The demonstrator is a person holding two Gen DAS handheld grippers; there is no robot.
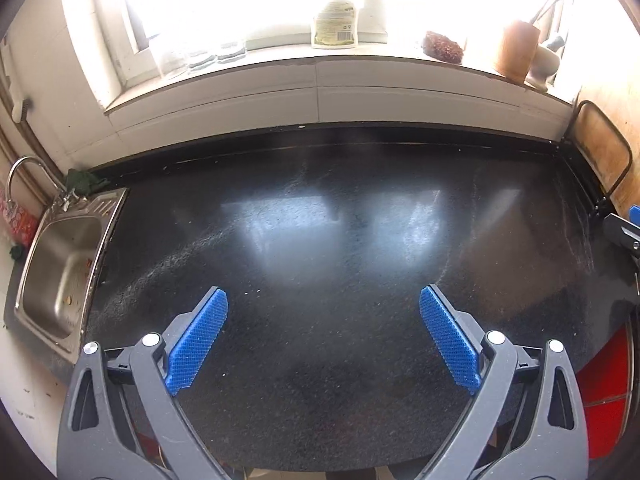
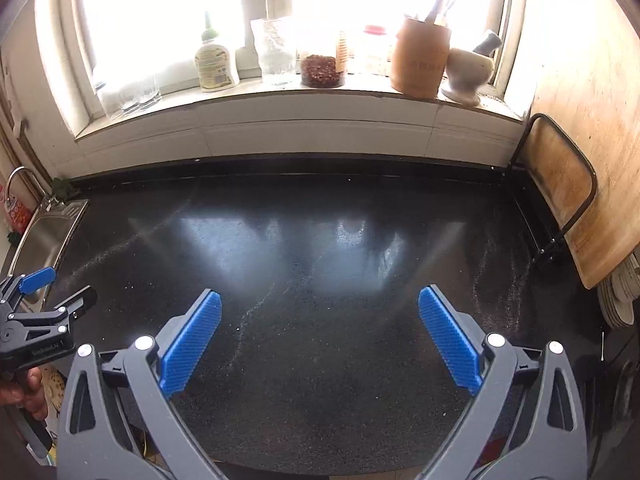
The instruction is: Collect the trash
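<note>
Countertop (image 1: 320,240), black, bare at centre; sink (image 1: 60,264) at 9 o'clock. Left gripper (image 1: 323,312) and right gripper (image 2: 320,312): jaws wide apart, nothing held. Trash: none visible in either view. Risk: grabbing windowsill bottle (image 2: 216,66) by mistake, nothing marking it as rubbish.

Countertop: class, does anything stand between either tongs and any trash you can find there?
No trash piece shows on the countertop, only pale streaks. Nothing stands ahead of the open left tongs or right tongs.
</note>
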